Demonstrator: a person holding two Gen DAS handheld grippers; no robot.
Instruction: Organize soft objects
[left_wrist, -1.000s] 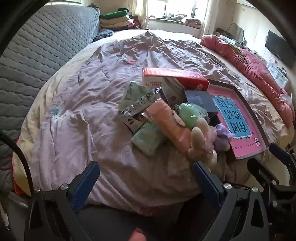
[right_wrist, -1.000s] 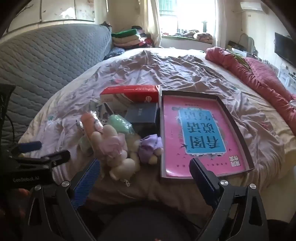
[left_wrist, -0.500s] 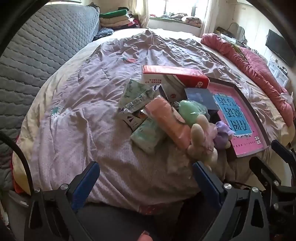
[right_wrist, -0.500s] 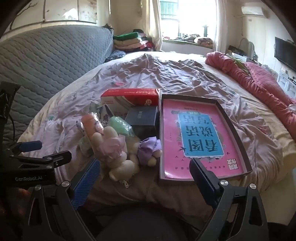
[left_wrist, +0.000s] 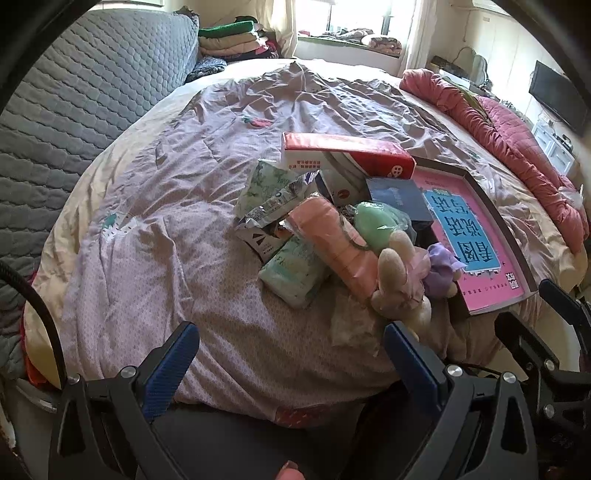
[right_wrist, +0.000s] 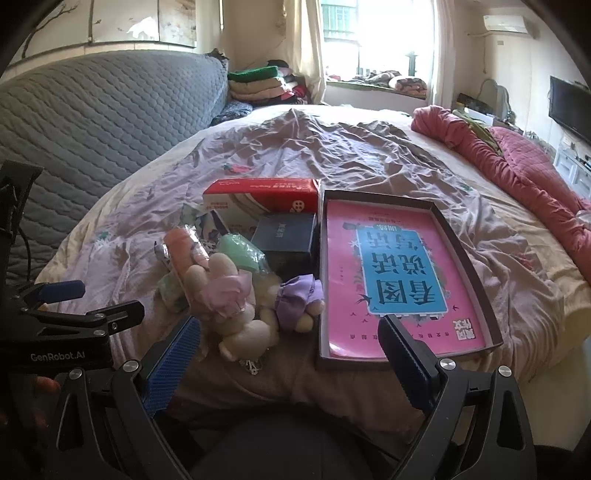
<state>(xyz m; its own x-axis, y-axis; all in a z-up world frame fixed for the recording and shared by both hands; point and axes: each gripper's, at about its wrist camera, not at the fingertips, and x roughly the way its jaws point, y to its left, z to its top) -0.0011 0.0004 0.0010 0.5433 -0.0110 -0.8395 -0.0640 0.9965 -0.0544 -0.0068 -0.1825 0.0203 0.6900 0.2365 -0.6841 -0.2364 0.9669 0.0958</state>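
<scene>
A pile of soft things lies on the bed: a beige plush rabbit (left_wrist: 397, 284) (right_wrist: 229, 295) with a lilac bow, a purple plush (left_wrist: 439, 267) (right_wrist: 299, 299), a pink roll (left_wrist: 332, 240) (right_wrist: 184, 247), a green pouch (left_wrist: 376, 223) (right_wrist: 240, 251) and tissue packs (left_wrist: 293, 273). A shallow box (right_wrist: 476, 284) (left_wrist: 491, 218) with a pink and blue sheet inside lies right of the pile. My left gripper (left_wrist: 291, 362) is open and empty, short of the pile. My right gripper (right_wrist: 291, 358) is open and empty, near the rabbit and the box's front edge.
A red and white carton (left_wrist: 347, 155) (right_wrist: 262, 195) and a dark blue box (left_wrist: 399, 195) (right_wrist: 284, 232) sit behind the pile. A rolled red quilt (right_wrist: 517, 166) lies along the right. A grey quilted headboard (left_wrist: 74, 96) stands left. Folded clothes (right_wrist: 258, 81) are stacked at the back.
Both grippers have pulled back and tilted up slightly, so the pile and box sit lower in view and more of the room shows. Nothing on the bed has moved.
</scene>
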